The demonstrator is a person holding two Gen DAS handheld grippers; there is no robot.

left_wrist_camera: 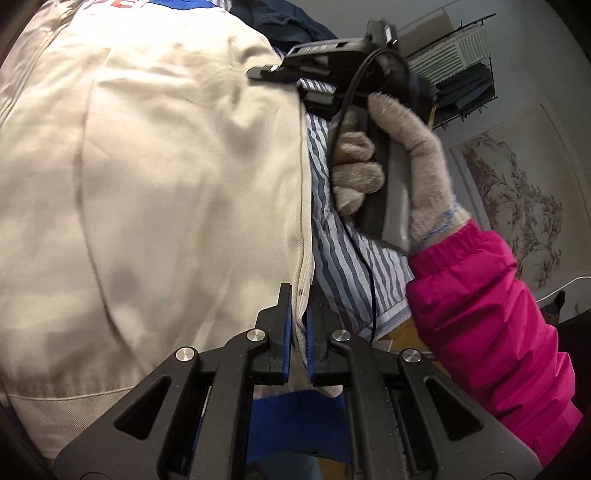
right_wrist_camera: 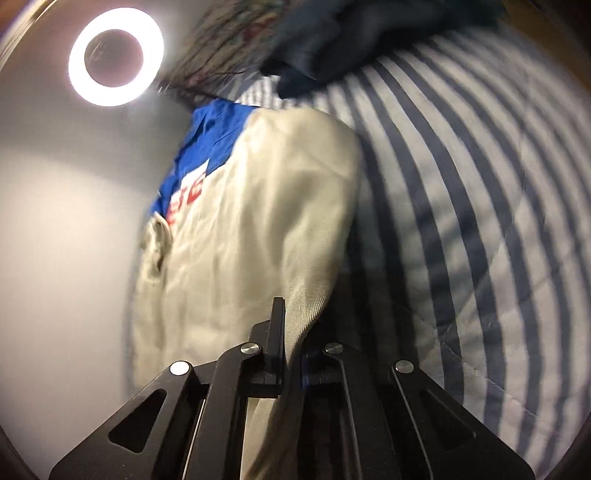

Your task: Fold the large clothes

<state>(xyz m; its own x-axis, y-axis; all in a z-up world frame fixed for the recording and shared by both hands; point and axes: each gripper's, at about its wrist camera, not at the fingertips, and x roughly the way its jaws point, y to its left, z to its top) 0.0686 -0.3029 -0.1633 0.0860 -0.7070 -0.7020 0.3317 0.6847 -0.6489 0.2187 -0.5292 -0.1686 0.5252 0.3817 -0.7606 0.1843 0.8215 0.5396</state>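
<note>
Striped bedding [right_wrist_camera: 461,221] under cream jacket [left_wrist_camera: 166,184], dark clothes [right_wrist_camera: 351,33] beyond

The jacket [left_wrist_camera: 155,177] is smooth cream cloth with a faint sheen, its hem a fine twill weave; its blue panel [right_wrist_camera: 214,136] looks glossier. The striped sheet [right_wrist_camera: 461,221] is soft, matt cotton. The glove [left_wrist_camera: 417,155] is fuzzy knit. The pink sleeve [left_wrist_camera: 491,332] is slick, puffy fabric.
</note>
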